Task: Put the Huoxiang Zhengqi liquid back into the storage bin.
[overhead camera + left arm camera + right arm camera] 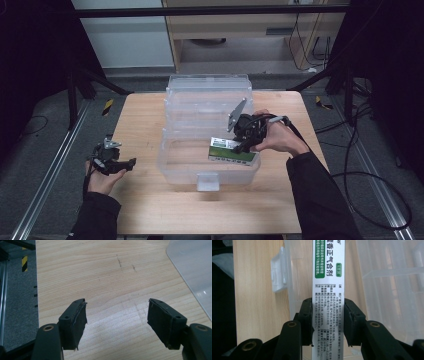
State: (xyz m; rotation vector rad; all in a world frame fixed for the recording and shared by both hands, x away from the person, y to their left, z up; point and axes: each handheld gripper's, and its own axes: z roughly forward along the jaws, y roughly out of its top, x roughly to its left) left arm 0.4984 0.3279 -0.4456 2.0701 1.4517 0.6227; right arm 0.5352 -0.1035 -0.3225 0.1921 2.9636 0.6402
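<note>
The right gripper point(243, 145) – jaws clamped on a white-and-green box point(231, 150) – holds it inside the open clear bin point(200, 172) on the counter point(150, 200), likely to be released next, while the left gripper point(127, 163) rests aside, jaws apart.

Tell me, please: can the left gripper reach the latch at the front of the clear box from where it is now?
Probably yes: the left gripper is open, holds nothing, and only bare table lies between it and the latch.

The person is wearing dark long sleeves point(320, 195); each black gripper point(246, 141) is carrying brass-ringed screws, a grey plate, a trailing cable.
</note>
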